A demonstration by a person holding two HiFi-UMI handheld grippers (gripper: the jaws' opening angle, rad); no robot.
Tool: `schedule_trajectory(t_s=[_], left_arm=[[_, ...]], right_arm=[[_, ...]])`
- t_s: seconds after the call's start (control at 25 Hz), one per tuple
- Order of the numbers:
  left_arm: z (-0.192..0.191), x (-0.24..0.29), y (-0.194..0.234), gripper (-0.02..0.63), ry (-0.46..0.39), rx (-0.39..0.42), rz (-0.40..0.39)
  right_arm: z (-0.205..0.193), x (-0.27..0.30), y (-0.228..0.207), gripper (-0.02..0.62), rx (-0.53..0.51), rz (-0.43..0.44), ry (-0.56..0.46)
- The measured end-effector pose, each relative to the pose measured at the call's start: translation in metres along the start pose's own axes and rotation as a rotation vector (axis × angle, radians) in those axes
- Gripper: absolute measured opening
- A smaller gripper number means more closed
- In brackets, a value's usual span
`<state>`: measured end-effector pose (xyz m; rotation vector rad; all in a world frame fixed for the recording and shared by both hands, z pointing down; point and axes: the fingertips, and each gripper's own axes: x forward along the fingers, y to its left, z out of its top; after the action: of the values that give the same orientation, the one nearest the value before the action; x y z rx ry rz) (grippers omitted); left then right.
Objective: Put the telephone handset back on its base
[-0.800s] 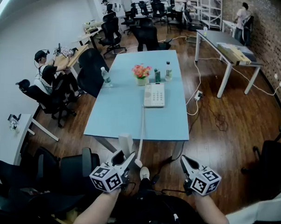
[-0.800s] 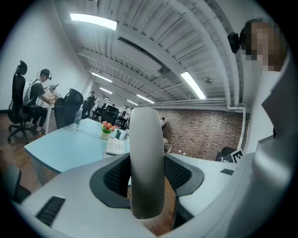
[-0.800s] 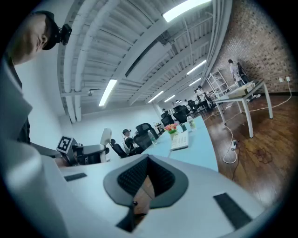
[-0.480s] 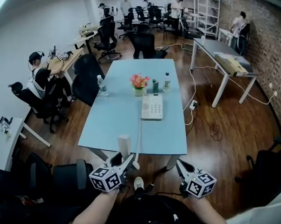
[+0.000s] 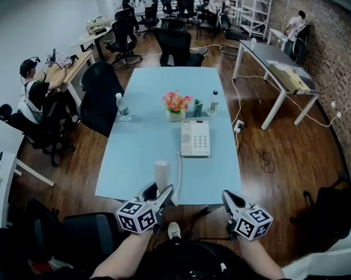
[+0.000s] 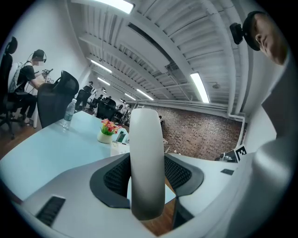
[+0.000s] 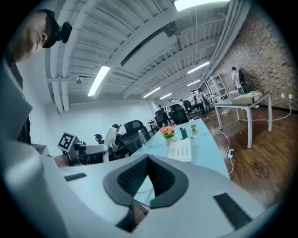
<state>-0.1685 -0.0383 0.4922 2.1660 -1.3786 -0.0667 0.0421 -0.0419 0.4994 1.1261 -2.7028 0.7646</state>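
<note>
handset (image 6: 146, 162): smooth, glossy white plastic bar with rounded ends, standing upright over the near edge of the table (image 5: 134, 158), well apart from the telephone base (image 5: 195, 138)
left gripper (image 5: 160, 193): jaws set wide, their dark ribbed pads pressed on the two flanks of the handset; grey matt shell, with a cube of black-and-white square markers behind the jaws
right gripper (image 7: 148, 160): jaws brought together, the black textured pads meeting at the tips in a narrow V, nothing held; it hangs off the table's near edge, to the right of the handset
telephone base: flat white rectangular block with a grid of small keys, lying near the middle of the table
cord (image 5: 178, 168): thin white coil running from the near end of the telephone base toward the handset
table: long rectangular top, matt pale blue
flowers (image 5: 176, 102): pink and orange blooms in a small pale pot, just beyond the telephone base
bottles: one clear plastic bottle (image 5: 122, 107) near the table's left edge; one dark-capped bottle (image 5: 212, 101) right of the flowers
floor (image 5: 267, 169): dark wooden planks with a slight sheen
</note>
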Motion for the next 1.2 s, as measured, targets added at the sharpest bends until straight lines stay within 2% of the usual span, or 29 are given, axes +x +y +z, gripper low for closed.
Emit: schedule_trajectory(t_s=[0.2,0.32,0.56,0.84,1.0,1.2], left_arm=[[0.015,0.035,0.041,0.215,0.047,0.013,-0.045],[0.023,0.051,0.058,0.215,0.069,0.044,-0.067],[0.03,0.081,0.08,0.215,0.091,0.004,-0.074],[0.039,0.117,0.099,0.215,0.111,0.009,-0.007],[0.039,0.144,0.101,0.215,0.116,0.022,0.049],[0.035,0.185,0.1,0.215,0.121,0.004,0.125]], right_arm=[[0.017,0.045,-0.002,0.017,0.006,-0.055,-0.019],[0.012,0.07,-0.001,0.017,0.007,-0.065,-0.008],[0.008,0.104,-0.004,0.017,-0.021,-0.065,0.058],[0.041,0.135,-0.016,0.016,-0.058,-0.016,0.054],[0.047,0.152,-0.041,0.015,-0.077,0.047,0.084],[0.077,0.161,-0.079,0.017,-0.11,0.098,0.081]])
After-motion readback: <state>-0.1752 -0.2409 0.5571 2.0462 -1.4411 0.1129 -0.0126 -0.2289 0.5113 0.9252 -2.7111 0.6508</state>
